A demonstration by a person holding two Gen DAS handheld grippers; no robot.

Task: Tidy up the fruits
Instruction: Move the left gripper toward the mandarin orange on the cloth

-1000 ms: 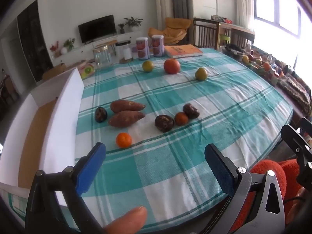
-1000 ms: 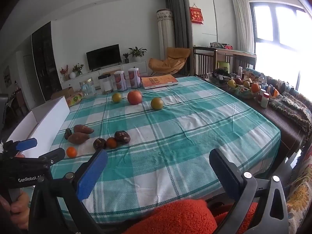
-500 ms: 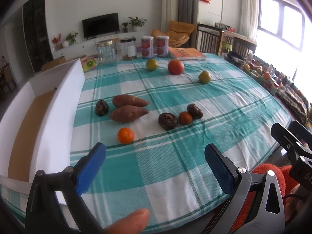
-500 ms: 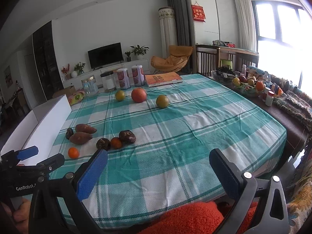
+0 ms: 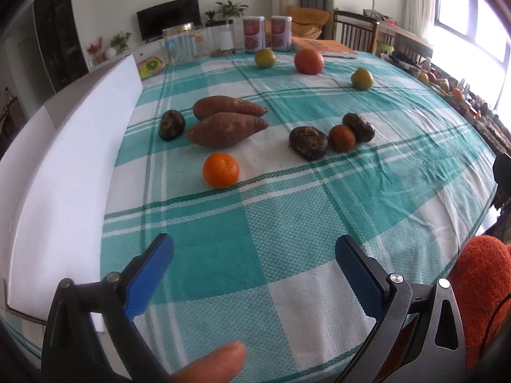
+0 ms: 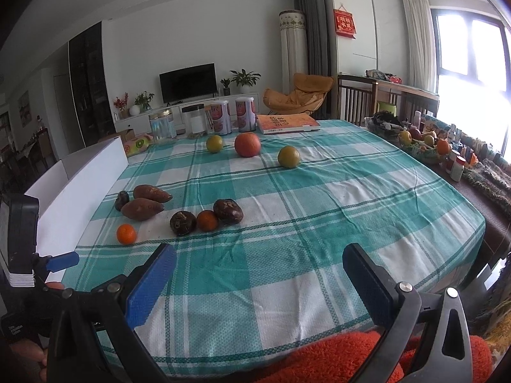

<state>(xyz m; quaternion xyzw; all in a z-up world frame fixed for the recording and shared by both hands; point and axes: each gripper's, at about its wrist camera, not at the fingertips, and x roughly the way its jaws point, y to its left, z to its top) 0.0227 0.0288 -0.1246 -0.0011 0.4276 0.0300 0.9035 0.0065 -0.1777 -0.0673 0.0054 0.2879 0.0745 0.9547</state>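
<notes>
Two sweet potatoes (image 5: 228,119) — reddish-brown, tapered, mid-surface beside a bright mandarin (image 5: 221,170) | left tongs (image 5: 254,271) apart, empty | right tongs (image 6: 258,279) apart, empty | white box (image 5: 64,166) — interior hidden

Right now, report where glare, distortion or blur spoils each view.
Left wrist view: the window at upper right is blown out, the tablecloth lines bow with fisheye curvature, and the fingertip at the bottom is soft. Right wrist view: the window glares white, washing out the side counter; corners vignette black.
</notes>
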